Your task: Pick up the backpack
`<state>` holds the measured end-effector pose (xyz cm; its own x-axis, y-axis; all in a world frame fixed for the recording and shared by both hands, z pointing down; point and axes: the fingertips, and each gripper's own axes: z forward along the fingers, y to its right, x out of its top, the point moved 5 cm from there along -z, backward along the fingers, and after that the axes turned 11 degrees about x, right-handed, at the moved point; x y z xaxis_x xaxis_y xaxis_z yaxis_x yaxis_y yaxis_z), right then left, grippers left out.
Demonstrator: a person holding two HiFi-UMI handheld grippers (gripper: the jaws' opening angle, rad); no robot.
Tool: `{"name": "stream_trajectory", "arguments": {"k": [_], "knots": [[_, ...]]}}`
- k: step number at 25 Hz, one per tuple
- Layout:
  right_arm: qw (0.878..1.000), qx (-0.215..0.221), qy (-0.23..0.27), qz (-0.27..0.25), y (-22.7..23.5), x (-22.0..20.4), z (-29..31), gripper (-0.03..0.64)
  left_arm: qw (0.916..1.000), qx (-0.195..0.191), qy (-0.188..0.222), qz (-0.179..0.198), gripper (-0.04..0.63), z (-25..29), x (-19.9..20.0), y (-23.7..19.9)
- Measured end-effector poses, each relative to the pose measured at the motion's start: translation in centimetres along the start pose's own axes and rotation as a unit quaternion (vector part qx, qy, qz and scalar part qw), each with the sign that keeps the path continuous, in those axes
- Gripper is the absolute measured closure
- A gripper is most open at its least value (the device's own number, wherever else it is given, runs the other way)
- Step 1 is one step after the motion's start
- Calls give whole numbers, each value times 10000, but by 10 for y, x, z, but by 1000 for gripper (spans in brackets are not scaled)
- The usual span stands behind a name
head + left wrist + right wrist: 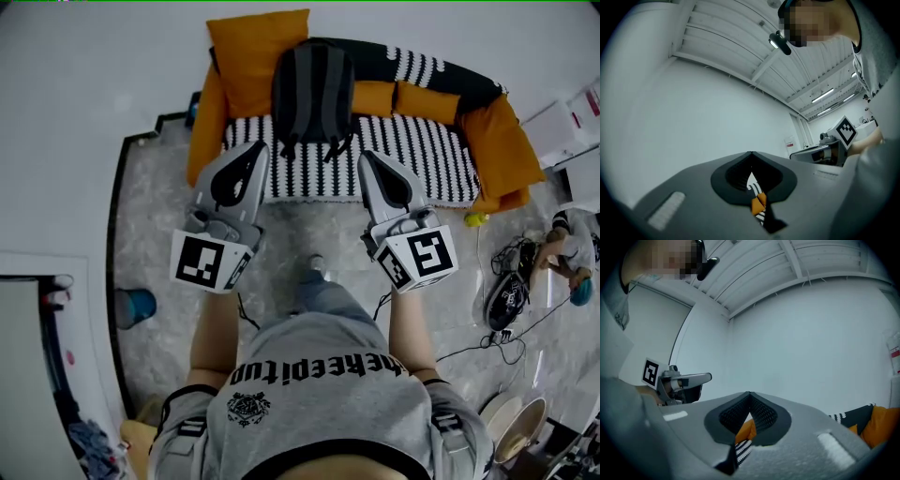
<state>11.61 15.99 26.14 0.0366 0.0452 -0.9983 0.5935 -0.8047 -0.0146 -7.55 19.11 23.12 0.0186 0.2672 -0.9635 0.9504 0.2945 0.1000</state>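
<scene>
- Dark grey cloth with some padding: is this the backpack (312, 89)? Where does it stand?
- Yes. It stands upright on the striped seat of the sofa (422, 155) and leans on an orange cushion (253, 52) behind it. It is in front of me, and well apart from both my grippers.
- And the grippers?
- My left gripper (255, 150) and my right gripper (367, 159) both have the jaws together, tip on tip, and hold nothing. They must open before any grasp.
- How will it handle, do you think?
- Soft, I judge. The cloth gives under the pads, and the body may sag or fold if it is not full. How heavy it is I cannot tell. It does not look fragile or slippery.
- Where to take hold, then?
- At the top, where a carry loop usually sits, though I cannot make one out here. Otherwise a shoulder strap: two strap ends (289, 148) hang at the bottom edge. A pinch on flat cloth would slip more easily.
</scene>
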Motion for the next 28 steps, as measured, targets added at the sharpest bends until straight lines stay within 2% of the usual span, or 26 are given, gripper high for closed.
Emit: {"name": "stream_trajectory", "arguments": {"k": [13, 20, 28], "knots": [[9997, 147, 87, 163, 82, -8, 30, 615, 9998, 172, -105, 83, 583, 81, -22, 1], [9992, 181, 114, 334, 102, -17, 41, 615, 9995, 198, -190, 146, 583, 99, -29, 1], [9994, 100, 63, 332, 117, -21, 60, 615, 9996, 219, -191, 9, 583, 118, -41, -19]]}}
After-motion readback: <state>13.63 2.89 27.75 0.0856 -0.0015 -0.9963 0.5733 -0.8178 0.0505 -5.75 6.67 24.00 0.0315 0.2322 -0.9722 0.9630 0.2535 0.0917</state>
